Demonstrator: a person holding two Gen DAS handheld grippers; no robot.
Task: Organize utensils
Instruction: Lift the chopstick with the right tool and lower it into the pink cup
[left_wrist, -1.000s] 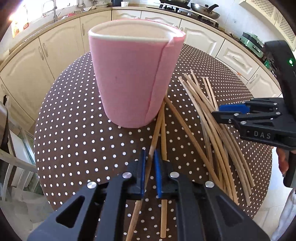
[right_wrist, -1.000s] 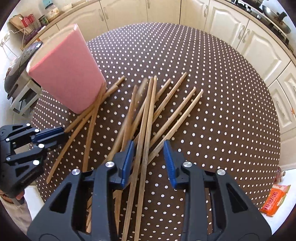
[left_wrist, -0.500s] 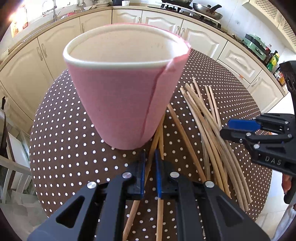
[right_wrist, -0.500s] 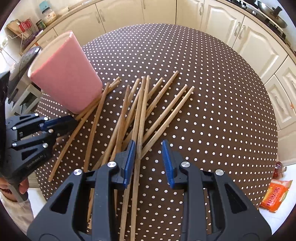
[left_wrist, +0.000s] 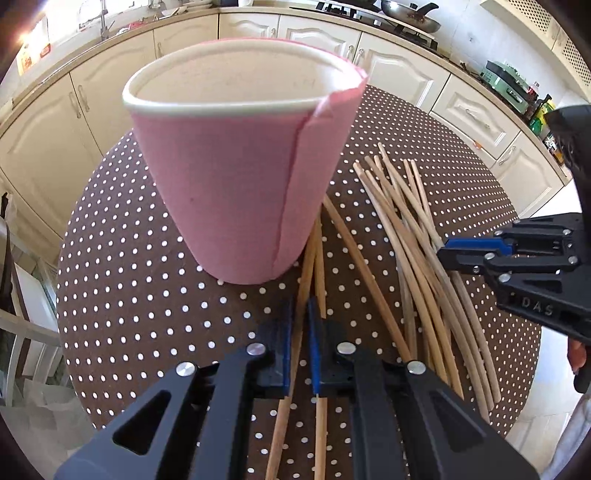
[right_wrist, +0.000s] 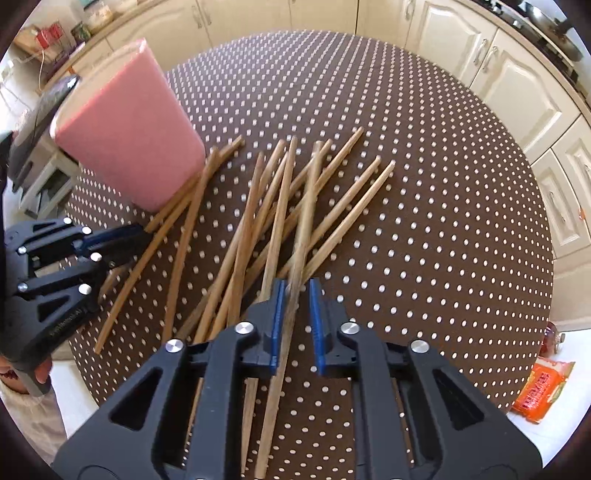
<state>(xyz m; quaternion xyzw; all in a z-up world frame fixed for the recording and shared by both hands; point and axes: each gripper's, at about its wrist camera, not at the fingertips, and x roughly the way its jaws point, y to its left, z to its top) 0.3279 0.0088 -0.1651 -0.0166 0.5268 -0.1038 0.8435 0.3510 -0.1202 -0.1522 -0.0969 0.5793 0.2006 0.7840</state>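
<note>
A pink cup (left_wrist: 240, 177) with a white rim stands on the brown dotted round table (left_wrist: 122, 295); it also shows in the right wrist view (right_wrist: 129, 133). Several wooden chopsticks (right_wrist: 258, 221) lie fanned on the table beside it. My left gripper (left_wrist: 300, 325) is shut on one chopstick (left_wrist: 308, 269) that runs up to the cup's base. My right gripper (right_wrist: 295, 295) has its jaws narrowed around a blurred chopstick (right_wrist: 304, 221) and seems to grip it. The pile shows in the left wrist view (left_wrist: 413, 240).
Cream kitchen cabinets (left_wrist: 399, 70) ring the table. An orange packet (right_wrist: 543, 387) lies on the white floor past the table's right edge. A stool (right_wrist: 40, 184) stands behind the cup. The table's right half (right_wrist: 443, 221) holds nothing.
The right gripper's jaws have narrowed around one chopstick, which now looks blurred. The left gripper, still shut on its chopstick, has moved closer to the cup.
</note>
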